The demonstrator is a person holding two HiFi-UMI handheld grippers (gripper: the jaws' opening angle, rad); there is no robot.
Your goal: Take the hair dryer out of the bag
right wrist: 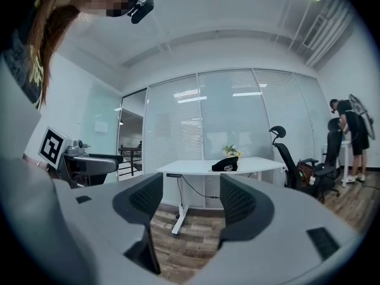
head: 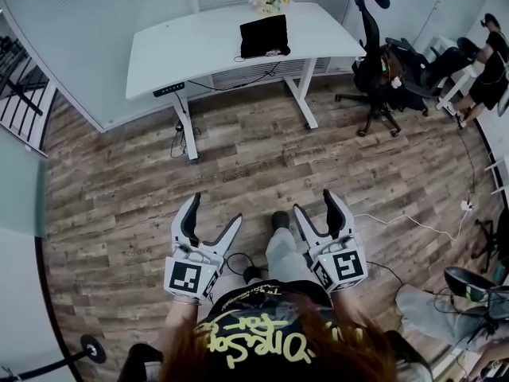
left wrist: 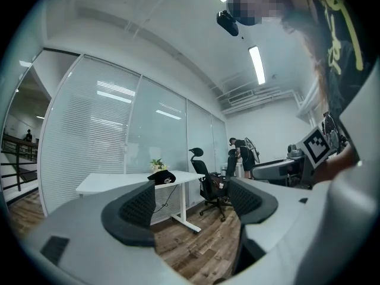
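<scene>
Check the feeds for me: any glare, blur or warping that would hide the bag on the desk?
Head view: even light, edges bowed by the wide lens, black bag on the desk sharp. Left gripper view: round dark border, ceiling light blown out, bag small but clear. Right gripper view: light reflections on the glass wall, near jaws slightly soft.

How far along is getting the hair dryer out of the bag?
Nothing done: the black bag lies on the white desk, across the floor. In hand: nothing; left gripper and right gripper stand open, empty. Remaining: reach the bag, take out the unseen hair dryer.
</scene>
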